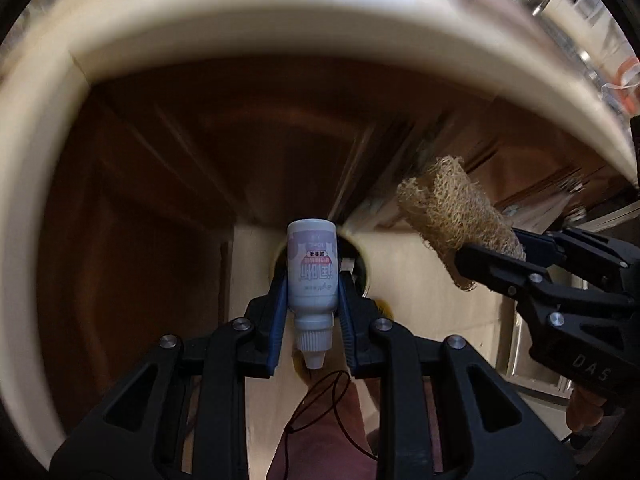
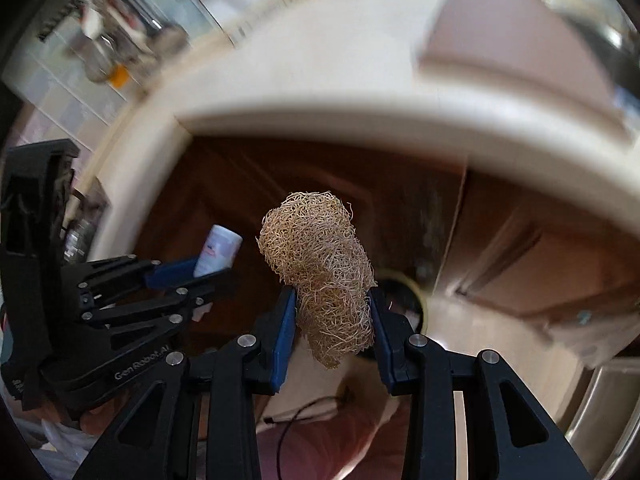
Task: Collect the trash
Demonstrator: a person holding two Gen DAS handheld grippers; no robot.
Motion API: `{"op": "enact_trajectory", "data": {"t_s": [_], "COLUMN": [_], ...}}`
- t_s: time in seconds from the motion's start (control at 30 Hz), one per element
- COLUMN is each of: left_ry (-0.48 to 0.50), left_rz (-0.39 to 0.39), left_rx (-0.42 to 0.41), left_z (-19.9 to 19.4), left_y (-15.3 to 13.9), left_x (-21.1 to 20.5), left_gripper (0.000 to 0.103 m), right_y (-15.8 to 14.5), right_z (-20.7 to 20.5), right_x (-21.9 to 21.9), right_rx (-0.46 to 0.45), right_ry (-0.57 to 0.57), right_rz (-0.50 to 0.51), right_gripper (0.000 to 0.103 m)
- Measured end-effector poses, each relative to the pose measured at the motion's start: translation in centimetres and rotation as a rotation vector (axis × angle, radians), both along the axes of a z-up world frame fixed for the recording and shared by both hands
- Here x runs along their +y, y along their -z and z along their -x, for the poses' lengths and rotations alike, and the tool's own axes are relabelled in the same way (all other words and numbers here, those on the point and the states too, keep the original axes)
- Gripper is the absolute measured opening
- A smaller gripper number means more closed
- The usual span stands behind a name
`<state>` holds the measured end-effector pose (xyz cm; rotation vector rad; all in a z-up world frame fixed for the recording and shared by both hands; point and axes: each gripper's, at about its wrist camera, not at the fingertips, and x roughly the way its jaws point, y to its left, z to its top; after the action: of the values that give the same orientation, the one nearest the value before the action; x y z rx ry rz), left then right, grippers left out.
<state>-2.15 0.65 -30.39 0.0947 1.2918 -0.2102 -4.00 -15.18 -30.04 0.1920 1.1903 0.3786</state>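
Gripping bottle [image 1: 311, 276] and loofah [image 2: 324, 272]

Each wrist camera is looking steeply down along its own jaws, close behind them, toward the pale table edge [image 1: 280, 28] and dark cabinet doors [image 1: 160, 168] (both blurred). Each view is also catching the other gripper [image 1: 476, 248] off to one side.

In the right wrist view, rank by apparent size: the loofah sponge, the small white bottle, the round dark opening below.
1. loofah sponge, largest, though nearest the camera.
2. round dark opening, partly hidden behind the sponge and fingers, so unsure.
3. small white bottle, smallest; partly hidden.
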Motion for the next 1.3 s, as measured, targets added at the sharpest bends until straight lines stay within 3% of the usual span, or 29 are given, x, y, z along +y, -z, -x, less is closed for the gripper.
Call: {"op": "enact_trajectory", "data": {"t_s": [0.13, 0.3, 0.5, 0.67, 0.83, 0.97, 1.1, 1.3], "left_ry": [-0.017, -0.018, -0.002, 0.010, 0.026, 0.009, 0.003, -0.033], "left_rz": [-0.023, -0.051, -0.086, -0.097, -0.114, -0.101, -0.087, -0.033], "left_rx": [0.098, 0.158, 0.200, 0.266, 0.290, 0.286, 0.262, 0.212], "left_z": [-0.7, -2.3, -4.7, -5.7, -5.3, -4.8, -4.4, -3.5], "left_y": [8.6, 16.4, 22.4, 25.7, 26.5, 25.5, 23.4, 16.7], "left_x": [-0.1, -0.3, -0.4, 0.5, 0.7, 1.2, 1.8, 2.7], "left_gripper": [0.021, 0.021, 0.021, 0.022, 0.024, 0.024, 0.024, 0.024], "right_y": [8.3, 18.0, 26.5, 30.1, 30.8, 30.0, 28.2, 22.7], "right_z": [0.0, -0.3, -1.7, -2.8, -3.8, -4.1, -5.2, -4.4], "right_x": [0.4, 1.5, 3.1, 4.7, 5.9, 6.2, 5.1, 4.1], "right_rx": [0.109, 0.205, 0.268, 0.305, 0.323, 0.315, 0.298, 0.263], "right_ry": [0.001, -0.004, 0.002, -0.001, 0.004, -0.014, -0.018, 0.014], "right_rz": [0.013, 0.042, 0.082, 0.092, 0.079, 0.070, 0.049, -0.003], "right_gripper": [0.035, 0.035, 0.035, 0.039, 0.047, 0.047, 0.047, 0.047]}}
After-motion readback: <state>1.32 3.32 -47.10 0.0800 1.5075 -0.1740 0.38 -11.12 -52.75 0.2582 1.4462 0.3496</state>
